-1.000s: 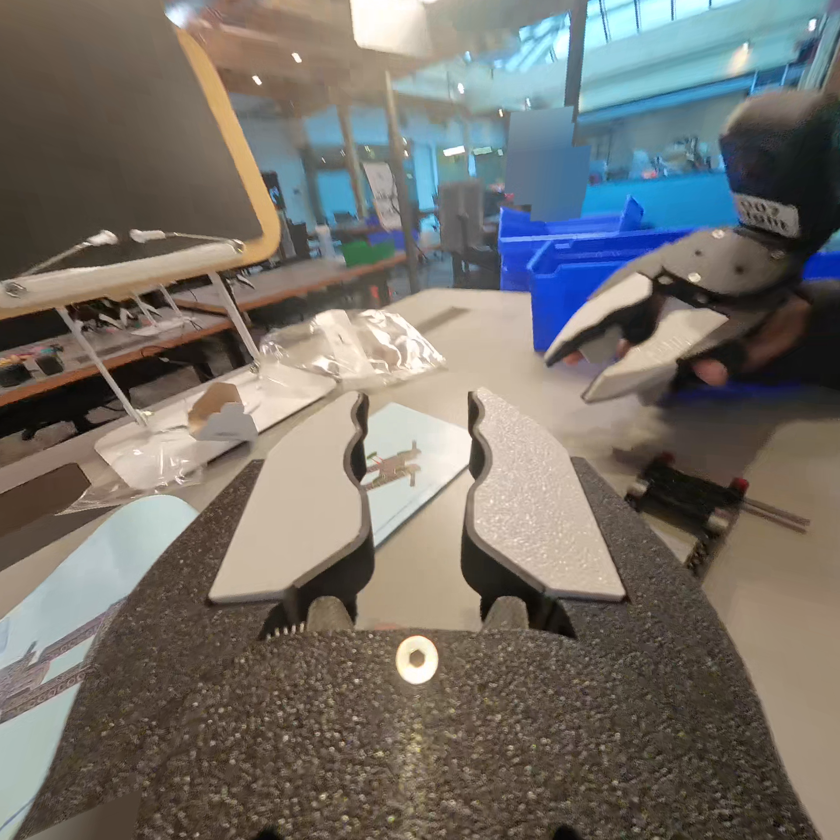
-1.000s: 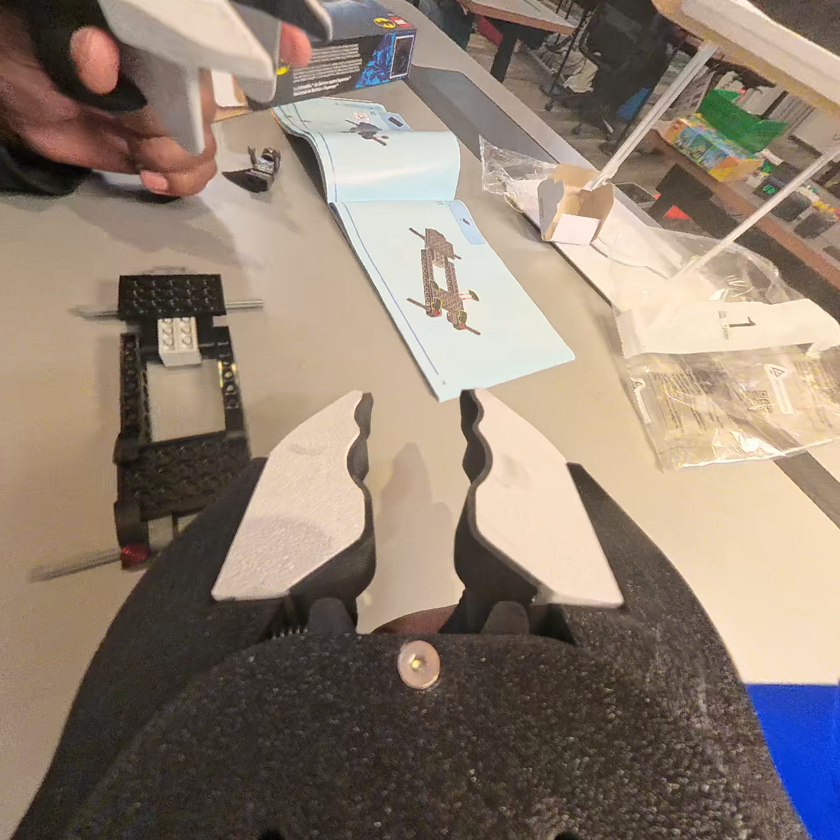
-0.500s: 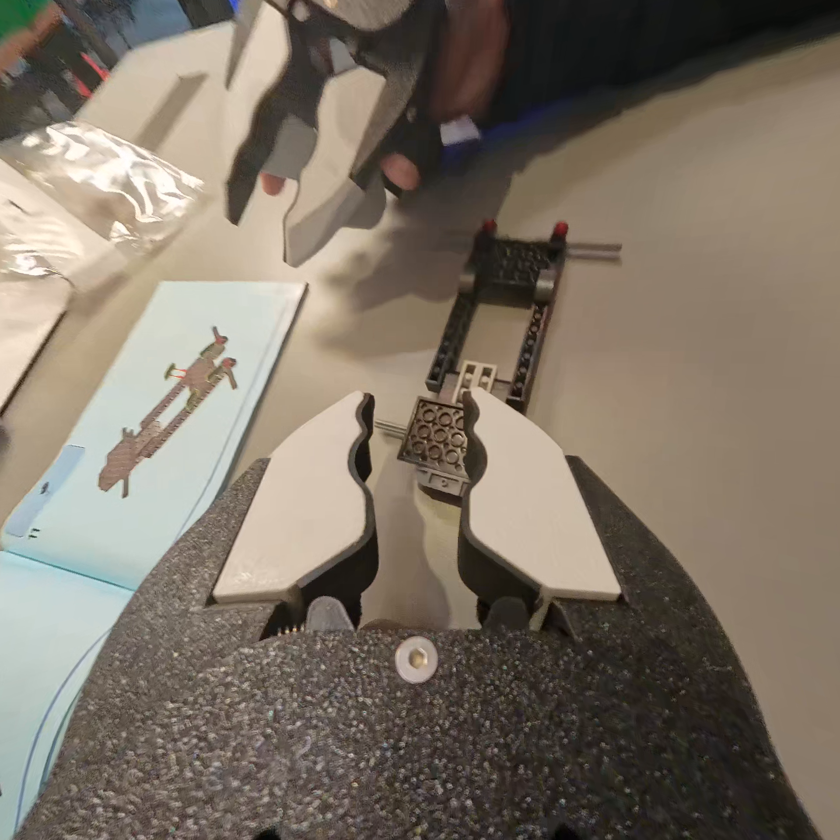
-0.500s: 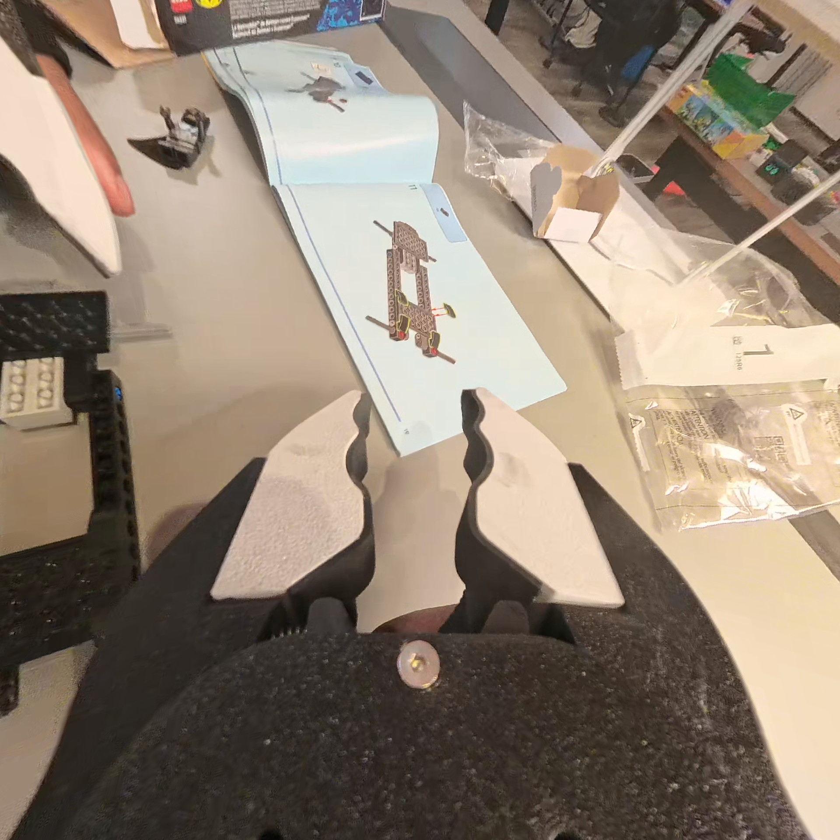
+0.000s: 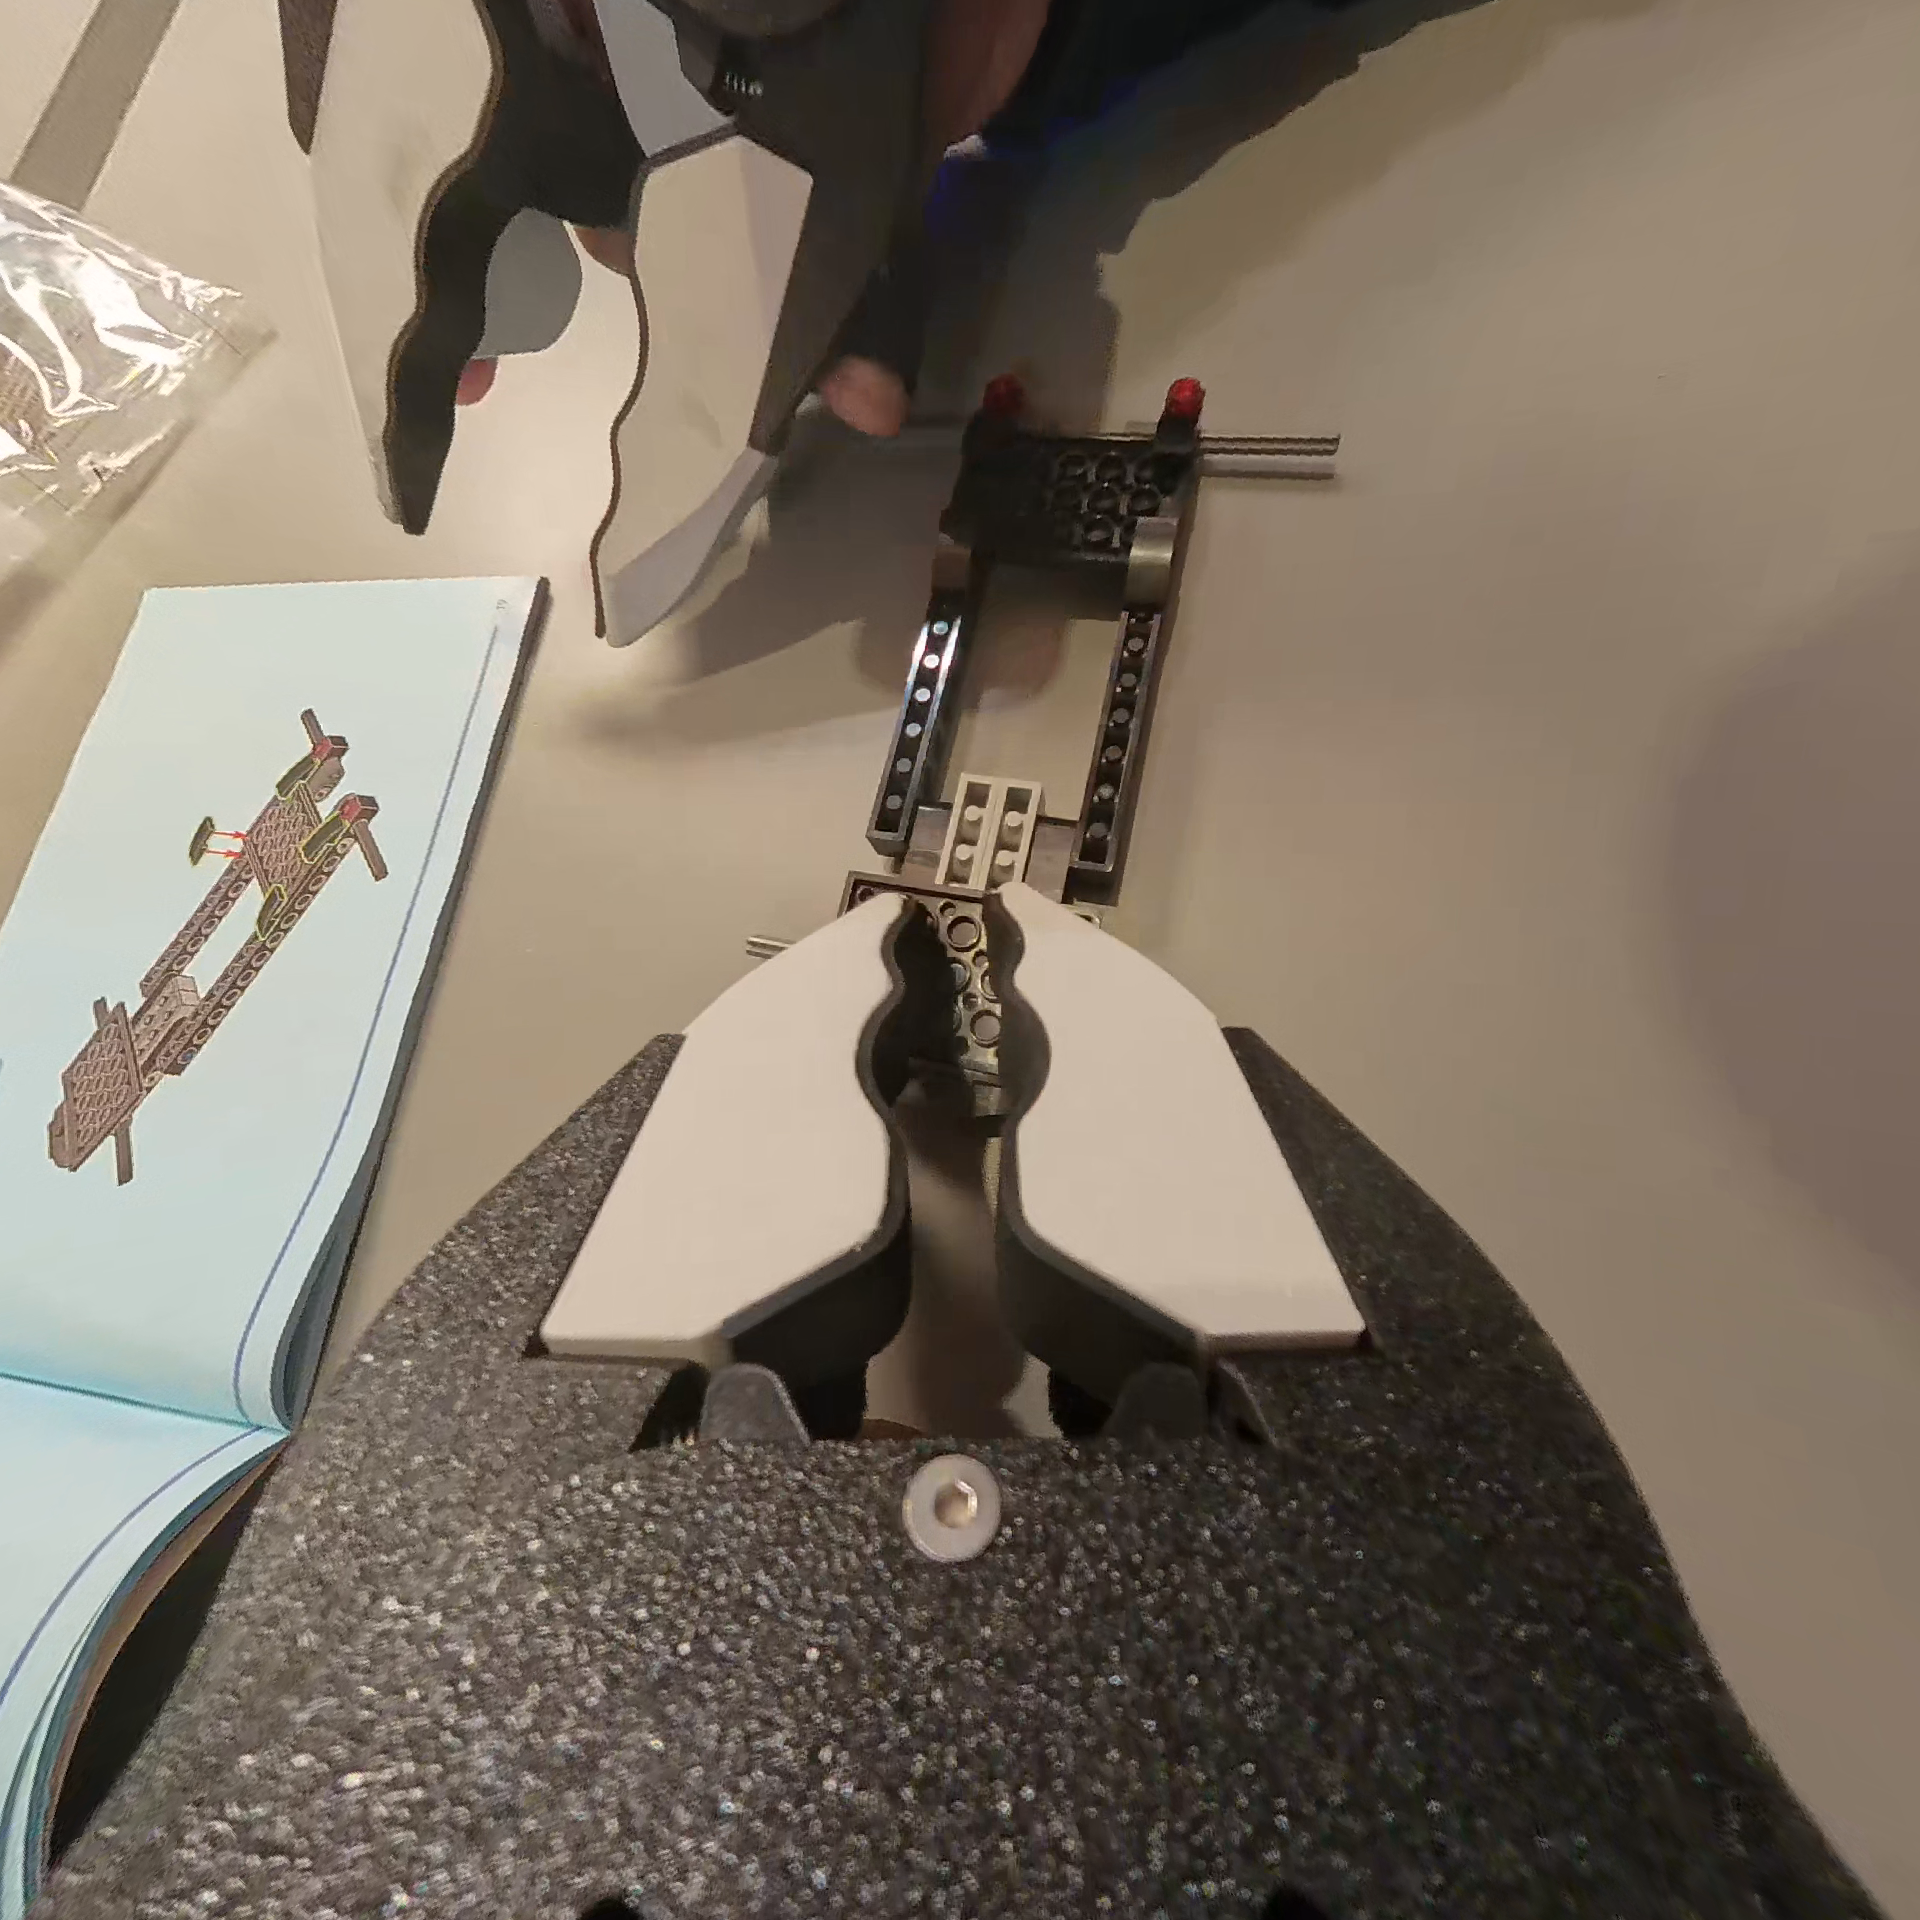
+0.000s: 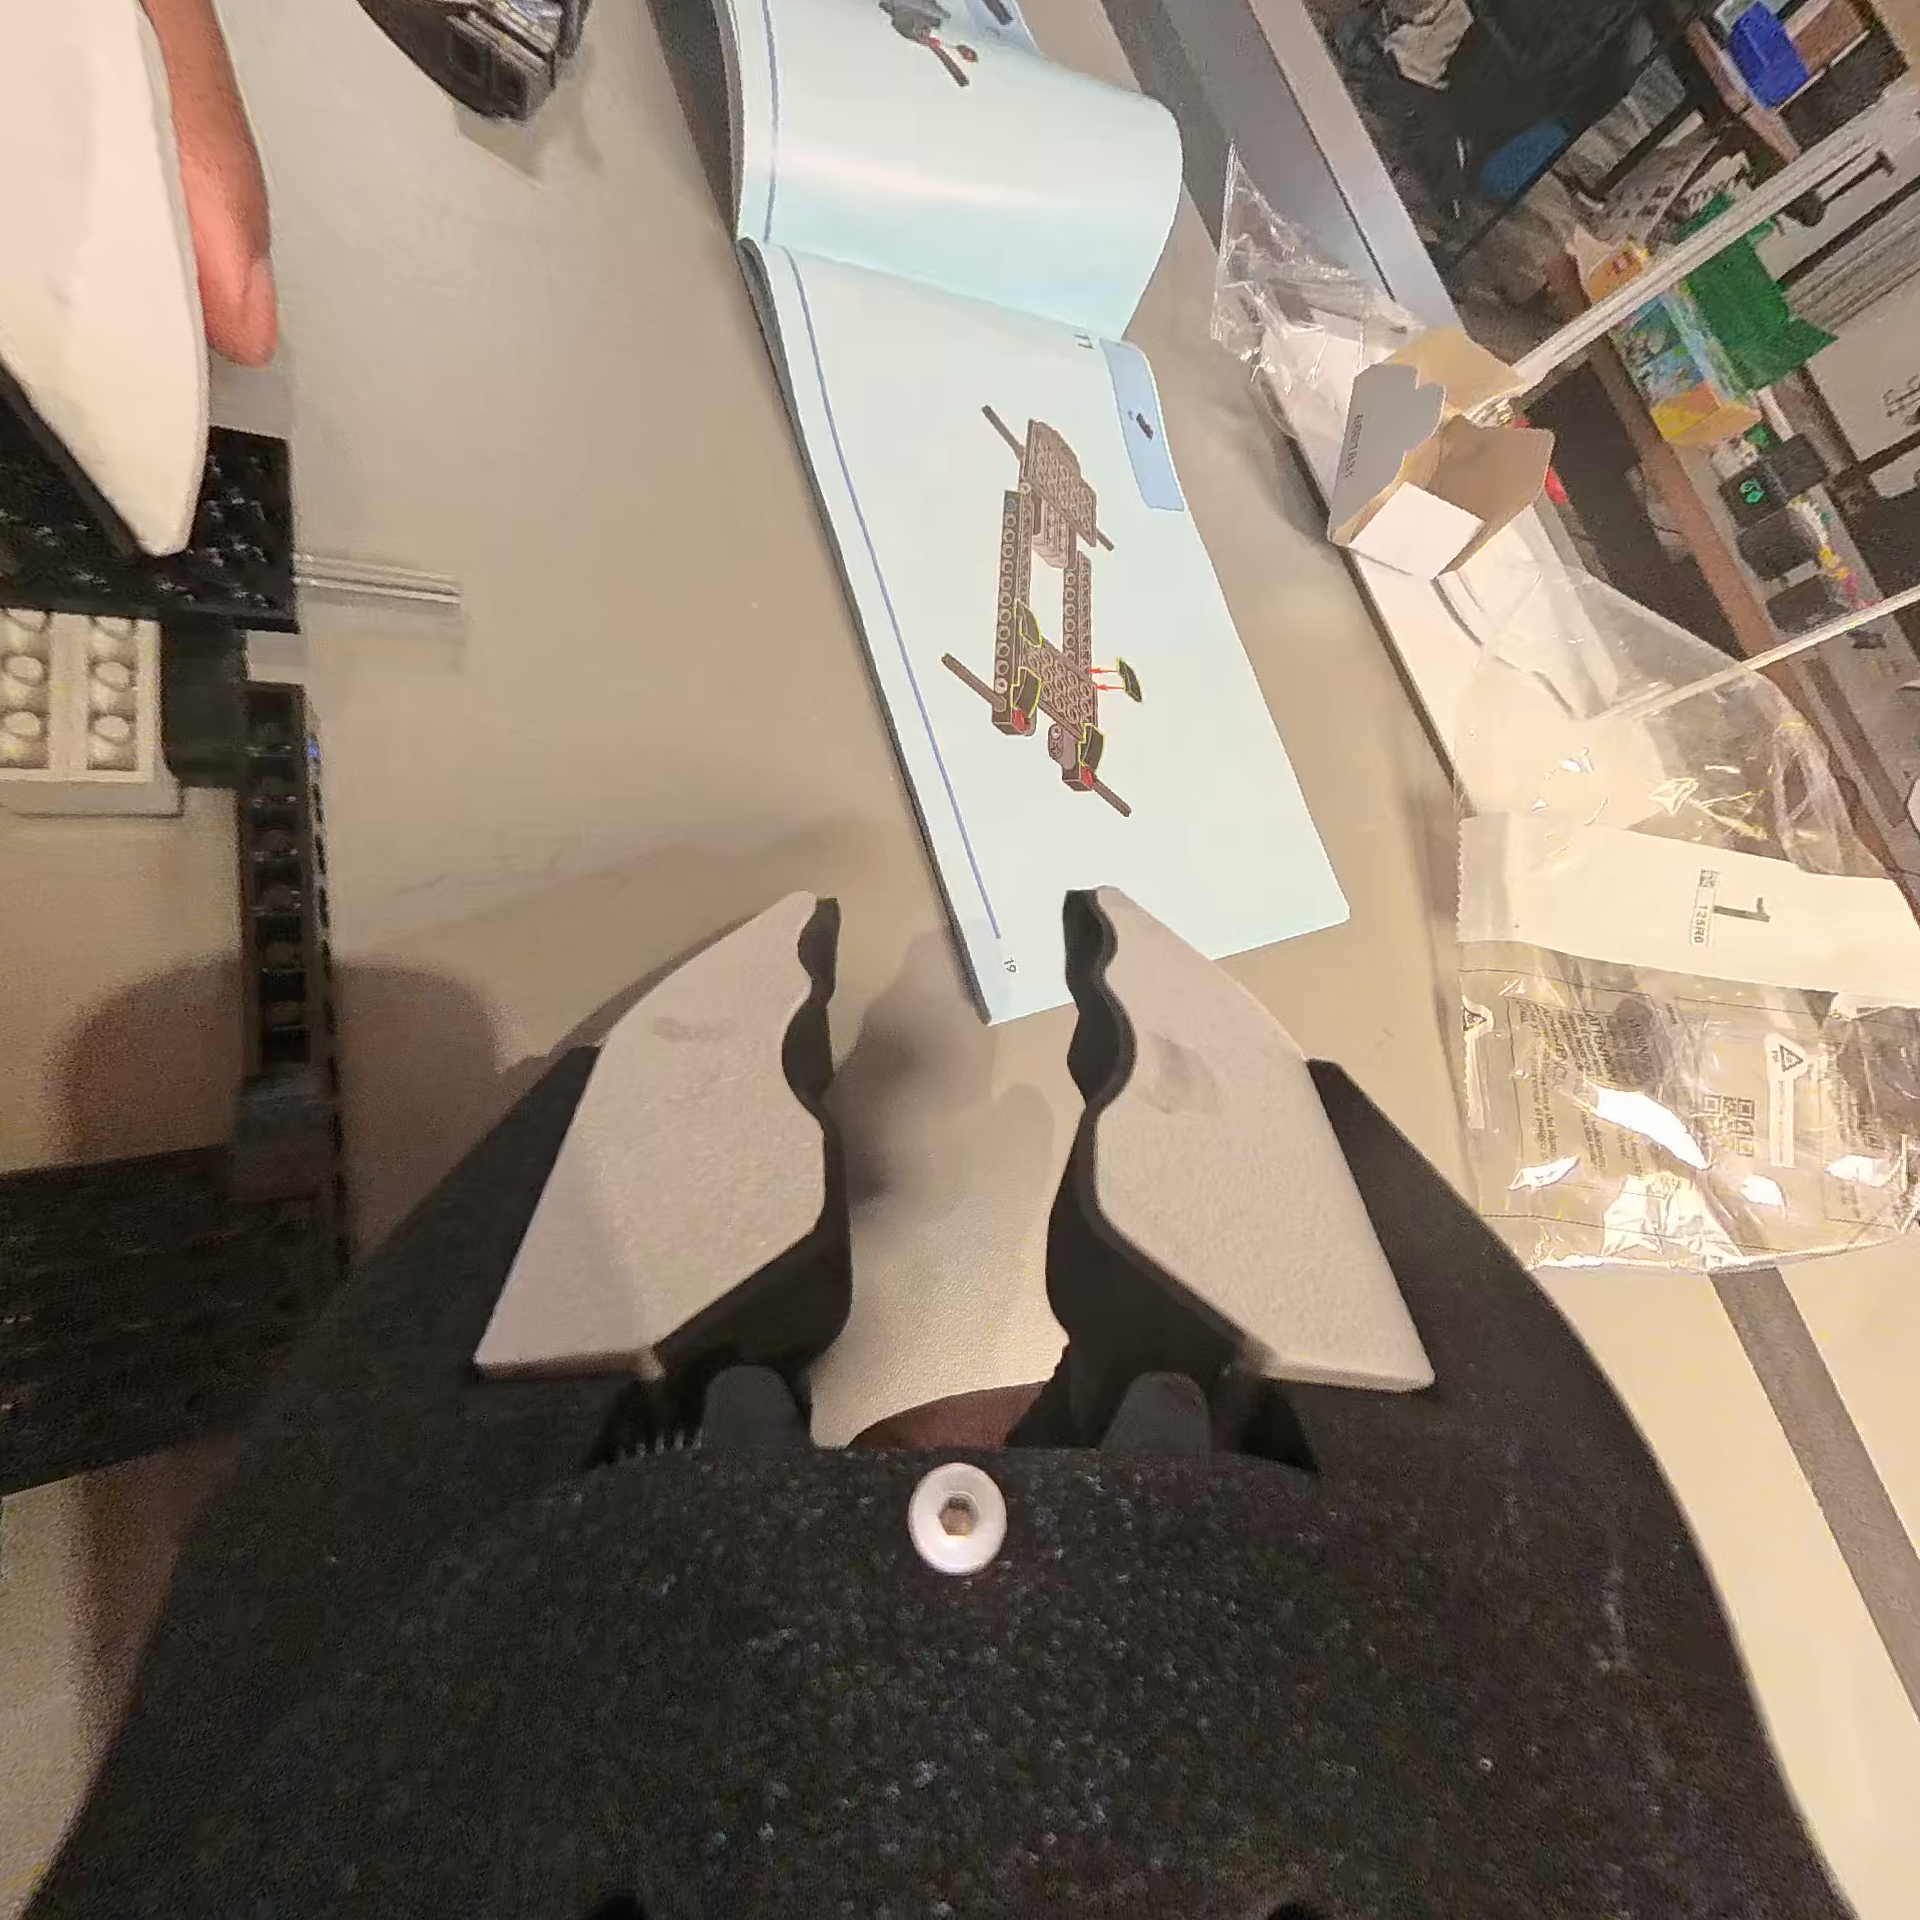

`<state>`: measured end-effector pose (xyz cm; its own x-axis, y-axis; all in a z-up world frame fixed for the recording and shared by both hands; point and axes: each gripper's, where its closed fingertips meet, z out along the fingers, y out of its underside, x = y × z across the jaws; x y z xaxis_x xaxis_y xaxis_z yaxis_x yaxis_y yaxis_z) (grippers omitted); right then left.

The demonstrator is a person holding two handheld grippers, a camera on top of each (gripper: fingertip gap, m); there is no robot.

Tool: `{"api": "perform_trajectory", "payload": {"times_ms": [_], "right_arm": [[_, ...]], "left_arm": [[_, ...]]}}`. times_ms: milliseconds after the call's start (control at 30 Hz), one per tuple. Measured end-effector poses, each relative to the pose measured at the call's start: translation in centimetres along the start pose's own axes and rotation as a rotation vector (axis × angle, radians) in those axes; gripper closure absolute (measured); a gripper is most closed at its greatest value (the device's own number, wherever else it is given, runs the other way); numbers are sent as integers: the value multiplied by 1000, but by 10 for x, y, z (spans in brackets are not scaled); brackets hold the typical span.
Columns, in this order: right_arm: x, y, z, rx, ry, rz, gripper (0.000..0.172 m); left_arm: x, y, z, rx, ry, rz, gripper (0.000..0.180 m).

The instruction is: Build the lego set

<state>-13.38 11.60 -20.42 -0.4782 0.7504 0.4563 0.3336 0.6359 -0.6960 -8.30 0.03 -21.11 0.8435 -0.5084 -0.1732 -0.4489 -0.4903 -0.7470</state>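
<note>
A black brick chassis (image 5: 1122, 707) with a light grey brick (image 5: 992, 831), red end caps and thin axles lies flat on the grey table. My left gripper (image 5: 948, 902) points down at the chassis' near black plate. Its fingertips stand a narrow slit apart, and the plate shows through the slit and spreads wider than the tips on both sides. I cannot tell whether the pads press on anything. In the right wrist view a left finger (image 6: 94, 312) reaches down onto the plate (image 6: 239, 561). My right gripper (image 6: 951, 914) is open and empty above the table, by the corner of an open light-blue booklet (image 6: 1091, 623). It also shows in the left wrist view (image 5: 514, 571), beyond the booklet (image 5: 260, 935).
Clear plastic bags (image 6: 1683, 1112) and a small torn cardboard box (image 6: 1434, 488) lie right of the booklet near the table's edge. A dark box (image 6: 488, 52) and a small black part sit at the far end. A bag (image 5: 94, 343) shows at the upper left.
My left gripper swung down from looking across the room, came onto the chassis' near plate and narrowed its jaws over it. My right gripper moved lower and nearer to the booklet's corner and stayed open.
</note>
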Motion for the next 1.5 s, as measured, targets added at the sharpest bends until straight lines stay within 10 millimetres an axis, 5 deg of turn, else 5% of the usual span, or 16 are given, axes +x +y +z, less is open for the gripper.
{"api": "perform_trajectory", "payload": {"times_ms": [133, 400, 667, 833, 1033, 1167, 1500], "right_arm": [[3, -1, -2, 16, -6, 35, 128], [13, -4, -5, 55, -2, 115, 127], [64, -20, -6, 109, 43, 220, 129], [100, -22, 19, 99, -30, 440, 121], [106, -5, 34, 66, -33, 455, 117], [97, 0, 38, 87, -74, 456, 116], [87, 2, 41, 78, -185, 484, 113]], "left_arm": [[-3, -1, -2, 14, -17, -12, 153], [-23, -13, -12, 117, -115, -24, 151], [-113, -66, -82, 525, -619, -100, 145], [-164, -101, -127, 799, -776, -267, 133], [-168, -95, -95, 780, -800, -251, 128], [-157, -98, -91, 841, -779, -211, 143], [-134, -42, 13, 137, -580, -103, 138]]}}
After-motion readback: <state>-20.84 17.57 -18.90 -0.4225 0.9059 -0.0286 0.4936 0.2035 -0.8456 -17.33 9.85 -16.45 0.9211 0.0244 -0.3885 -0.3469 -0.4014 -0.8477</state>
